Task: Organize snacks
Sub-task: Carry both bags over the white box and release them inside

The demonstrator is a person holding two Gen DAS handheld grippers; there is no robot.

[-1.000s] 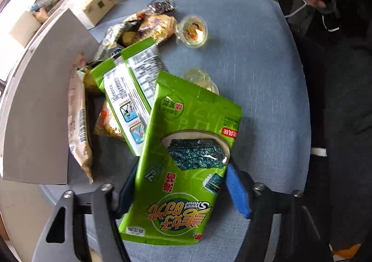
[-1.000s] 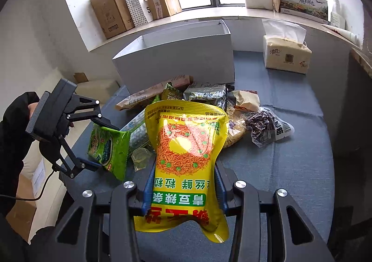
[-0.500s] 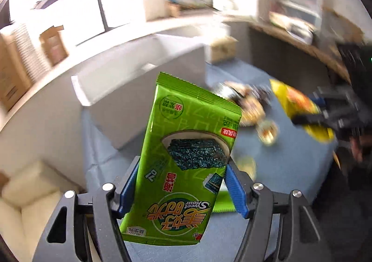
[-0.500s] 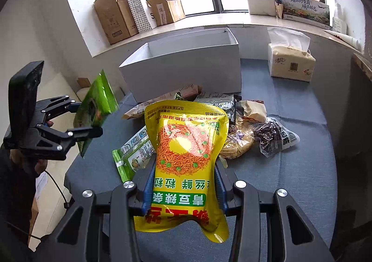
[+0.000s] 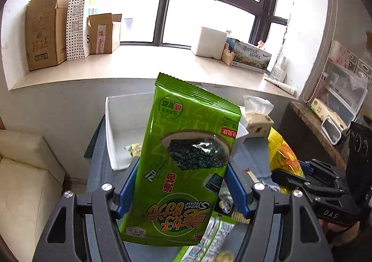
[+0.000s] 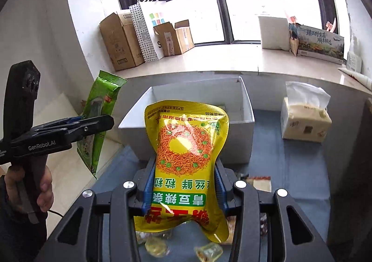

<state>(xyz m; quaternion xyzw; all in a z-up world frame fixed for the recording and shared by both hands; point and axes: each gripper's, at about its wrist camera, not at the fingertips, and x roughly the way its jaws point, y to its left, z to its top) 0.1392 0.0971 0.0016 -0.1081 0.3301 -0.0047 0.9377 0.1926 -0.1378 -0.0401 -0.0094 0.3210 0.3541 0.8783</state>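
Green seaweed bag [image 5: 186,164] pinched upright; white box [image 5: 121,127] seemingly behind

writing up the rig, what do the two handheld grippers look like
Both are black plastic pistol-grip tools with silver bolts and blue finger pads. The left gripper reads "GenRobot.AI", with a thin black cable below its handle; the right gripper reads "DAS". The person wears a dark sleeve.

Two black hand-held grippers with blue pads and silver screws

The left gripper [image 5: 180,188] and right gripper [image 6: 183,188] share dark angular frames, blue finger pads [image 5: 126,188] and round silver screw heads. Seen from the side, the left gripper's body reads "GenRobot.AI" in white, with a thin black cable trailing below the hand [image 6: 34,184] on its grip; the right gripper's body reads "DAS".
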